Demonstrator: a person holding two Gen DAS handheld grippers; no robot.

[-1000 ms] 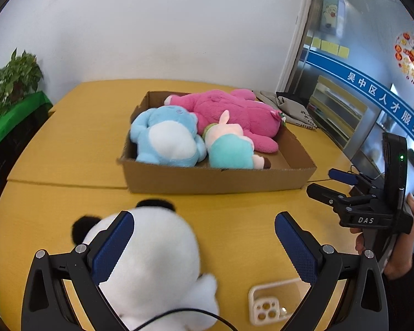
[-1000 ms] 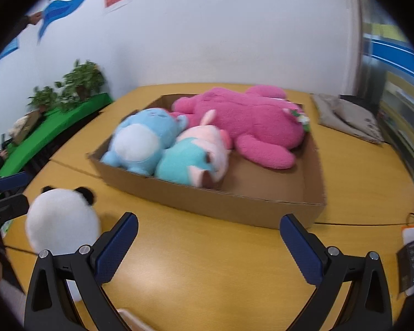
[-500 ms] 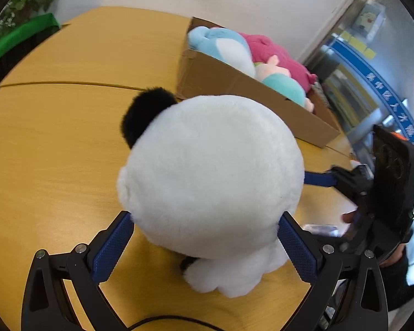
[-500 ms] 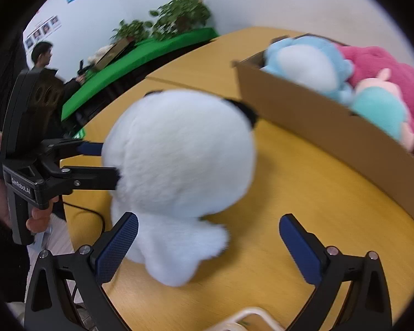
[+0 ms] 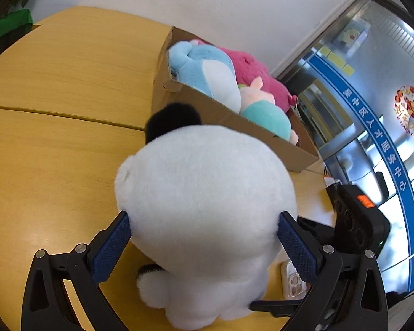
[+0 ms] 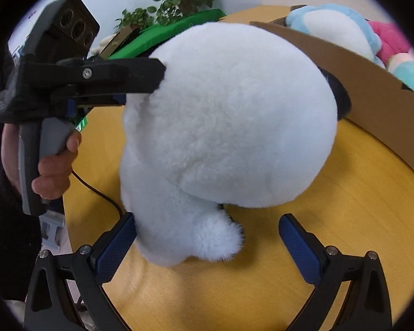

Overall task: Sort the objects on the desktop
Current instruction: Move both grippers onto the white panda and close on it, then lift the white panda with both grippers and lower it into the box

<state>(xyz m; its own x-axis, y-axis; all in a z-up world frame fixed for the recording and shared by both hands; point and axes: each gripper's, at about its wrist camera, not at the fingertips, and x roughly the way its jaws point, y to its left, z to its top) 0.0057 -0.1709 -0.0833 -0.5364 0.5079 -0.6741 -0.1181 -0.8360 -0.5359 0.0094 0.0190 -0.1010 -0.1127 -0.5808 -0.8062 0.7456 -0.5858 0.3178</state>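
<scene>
A white plush panda (image 5: 204,187) with black ears stands on the yellow table (image 5: 55,82), its back to the left wrist view. My left gripper (image 5: 204,220) is open at full width around its head, both blue pads touching the fur. In the right wrist view the panda (image 6: 229,110) fills the middle. My right gripper (image 6: 208,219) is open around the panda's lower body, its left pad against the fur and its right pad apart. A cardboard box (image 5: 212,110) behind the panda holds a blue plush (image 5: 204,71), a pink plush (image 5: 251,74) and a teal plush (image 5: 265,113).
A clear phone case (image 5: 292,284) lies on the table by the panda's right side. A black cable (image 6: 96,190) runs past a hand (image 6: 52,171) on the left gripper's handle. Potted plants (image 6: 185,0) stand on a green-covered ledge (image 6: 162,35) beyond the table edge.
Both grippers have swung in toward the panda from opposite sides. It now sits between the fingers of each. Neither gripper's opening has changed.
</scene>
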